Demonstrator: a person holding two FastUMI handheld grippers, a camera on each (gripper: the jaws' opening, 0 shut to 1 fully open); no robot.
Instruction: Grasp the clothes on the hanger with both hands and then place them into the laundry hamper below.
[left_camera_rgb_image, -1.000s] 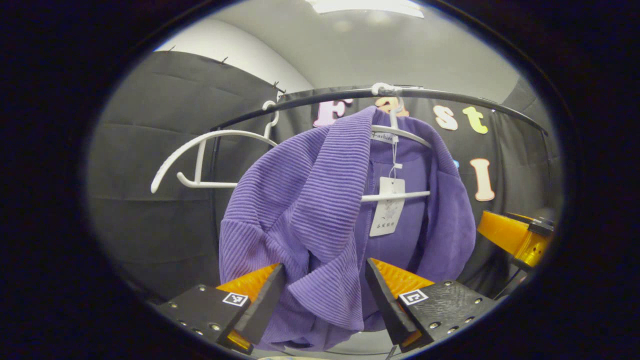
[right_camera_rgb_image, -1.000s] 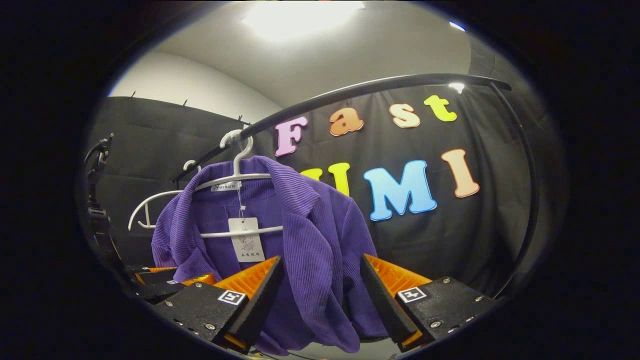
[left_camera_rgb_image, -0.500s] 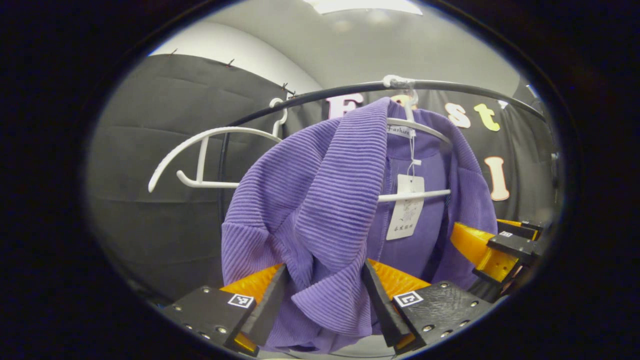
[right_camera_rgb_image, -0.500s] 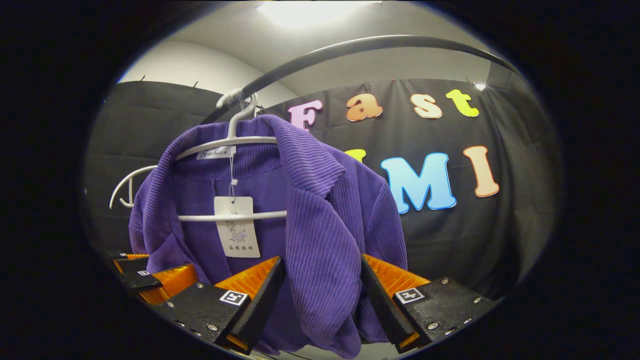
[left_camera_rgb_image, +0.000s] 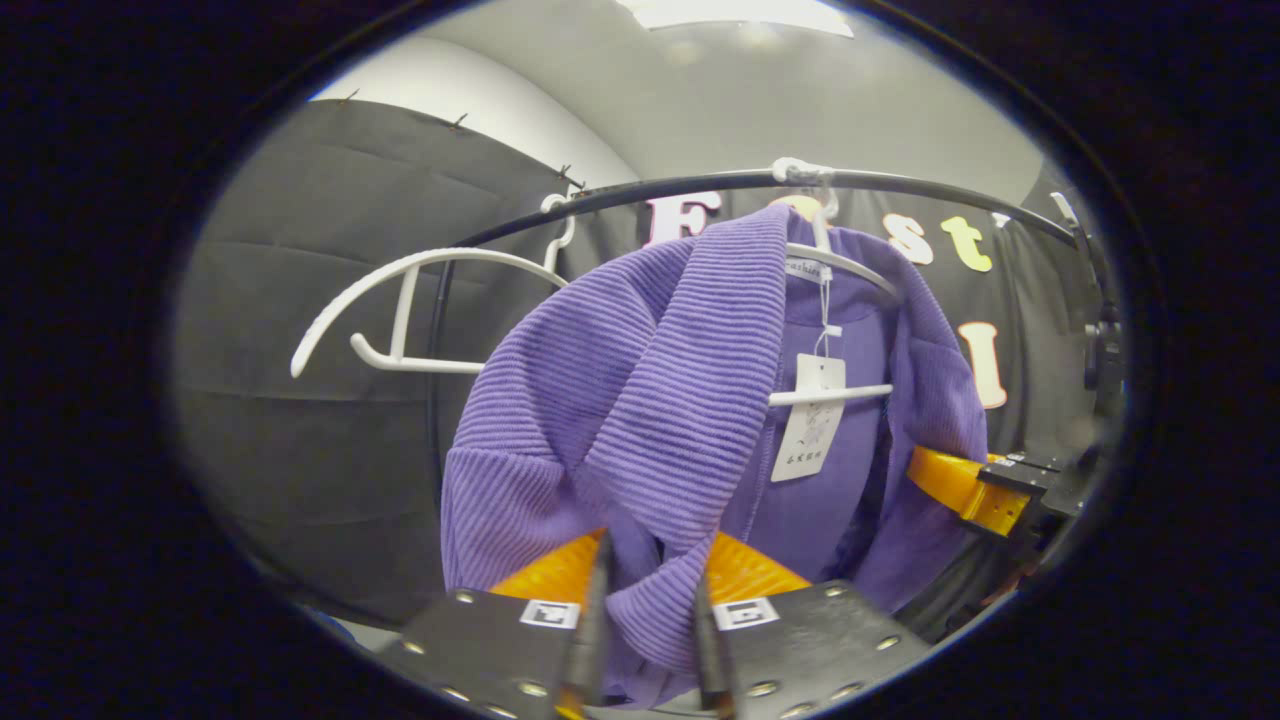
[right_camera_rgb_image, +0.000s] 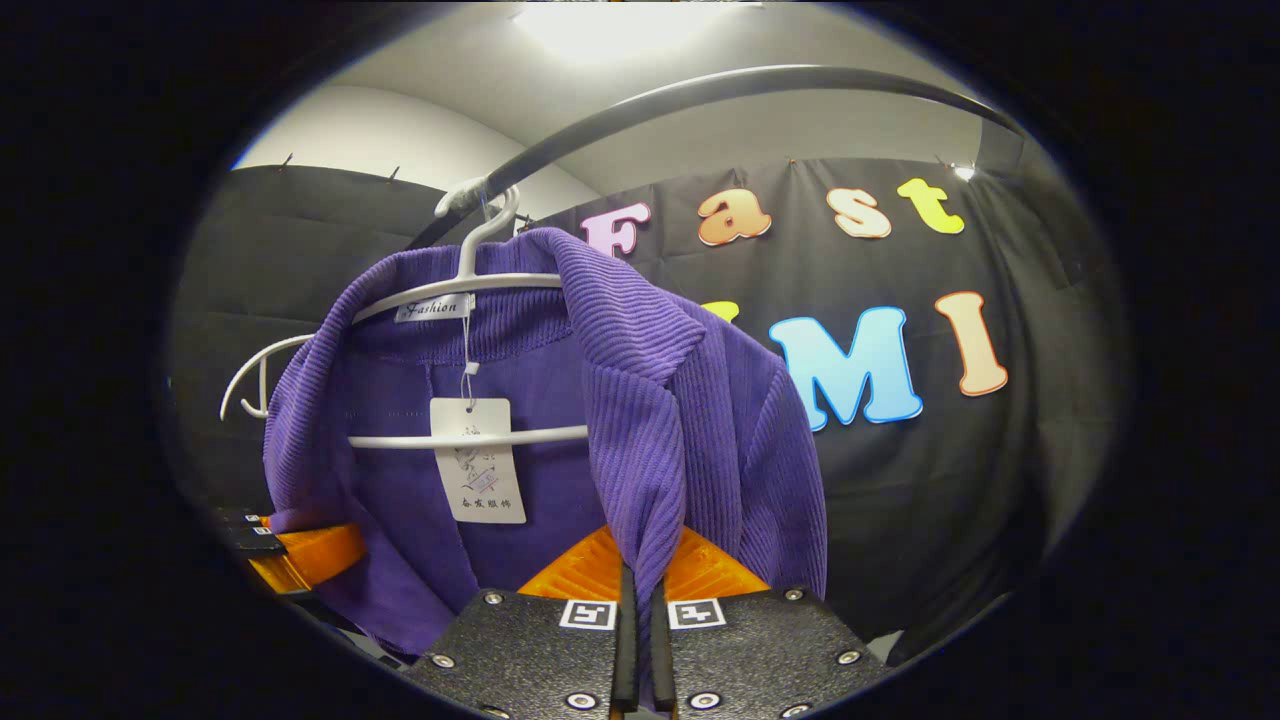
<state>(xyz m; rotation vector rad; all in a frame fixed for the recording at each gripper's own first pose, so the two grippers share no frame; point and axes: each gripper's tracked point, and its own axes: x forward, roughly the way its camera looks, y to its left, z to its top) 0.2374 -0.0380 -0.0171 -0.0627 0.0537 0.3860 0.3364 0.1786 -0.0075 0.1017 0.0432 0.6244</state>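
Observation:
A purple ribbed jacket (left_camera_rgb_image: 650, 400) (right_camera_rgb_image: 640, 400) hangs on a white hanger (left_camera_rgb_image: 835, 392) (right_camera_rgb_image: 480, 290) from the black rail (left_camera_rgb_image: 650, 190) (right_camera_rgb_image: 700, 95). A white paper tag (left_camera_rgb_image: 812, 420) (right_camera_rgb_image: 480, 460) dangles inside it. In the left gripper view my left gripper (left_camera_rgb_image: 650, 625) is shut on the jacket's front lapel, both orange fingers (left_camera_rgb_image: 555, 575) pressing the fabric. In the right gripper view my right gripper (right_camera_rgb_image: 640, 600) is shut on the other front edge. Each gripper also appears far off: the right gripper (left_camera_rgb_image: 975, 490) and the left gripper (right_camera_rgb_image: 290, 550).
An empty white hanger (left_camera_rgb_image: 400, 310) (right_camera_rgb_image: 255, 380) hangs on the same rail to the left of the jacket. Black cloth walls close the booth behind and to the sides. The hamper is out of sight below.
Both grippers went from open around the jacket's front edges to shut on them. The right gripper also moved in closer to the jacket.

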